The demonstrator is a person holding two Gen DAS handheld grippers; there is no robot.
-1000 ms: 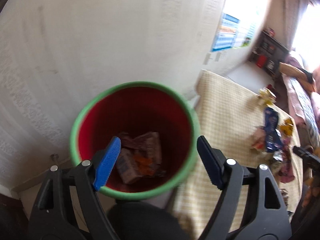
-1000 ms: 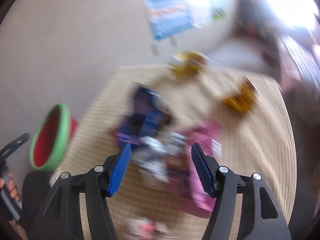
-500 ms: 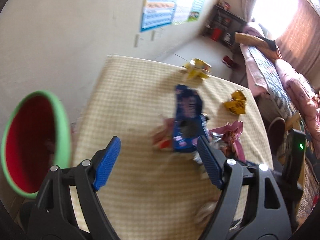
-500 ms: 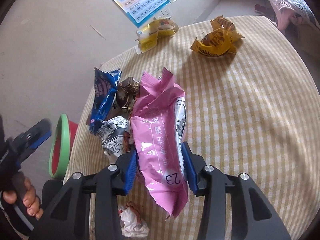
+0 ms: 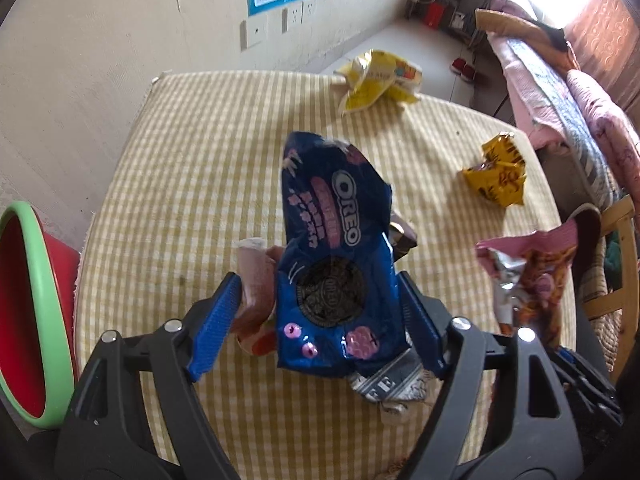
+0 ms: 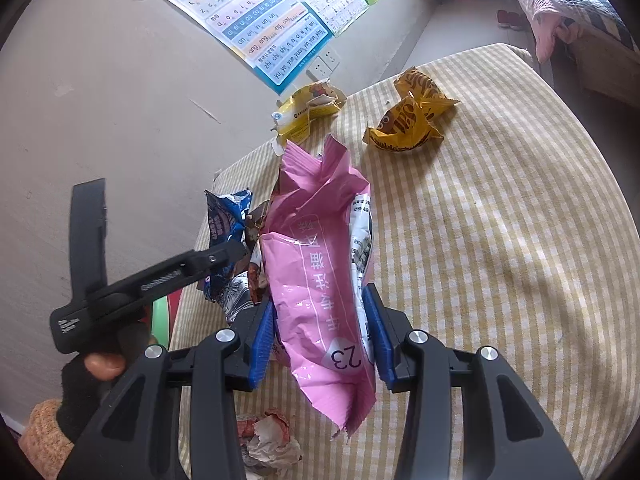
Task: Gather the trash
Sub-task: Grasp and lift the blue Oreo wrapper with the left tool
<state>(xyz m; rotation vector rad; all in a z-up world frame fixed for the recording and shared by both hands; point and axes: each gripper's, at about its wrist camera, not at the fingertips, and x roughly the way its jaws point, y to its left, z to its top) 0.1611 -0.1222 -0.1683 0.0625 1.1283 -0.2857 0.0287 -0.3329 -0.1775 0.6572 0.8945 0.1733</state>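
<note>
Wrappers litter a surface (image 6: 520, 220) covered in soft cloth checked yellow and cream. Nearest in the right wrist view, the right hand-held gripper (image 6: 322, 330) pinches a long, glossy pink wrapper (image 6: 320, 280) between its ribbed blue pads; half a second ago it already held this bag the same way. A crumpled white and red scrap (image 6: 266, 440) lies just below it. In the left wrist view, the left hand-held gripper (image 5: 320, 320) straddles a shiny blue Oreo bag (image 5: 336, 260), with a pale pink packet (image 5: 256, 280) against its left pad; its jaws have just been closing, though whether the pads press yet is hard to tell. A second ago this hand-held gripper hung over a red bucket with a green rim (image 5: 36, 312); the bucket now sits off the surface's left edge. Farther back lie a creased orange-yellow wrapper (image 6: 408, 116) and a pale yellow bag (image 6: 308, 110) near the far edge. Beyond, a lettered poster (image 6: 264, 16) hangs on a plain wall
</note>
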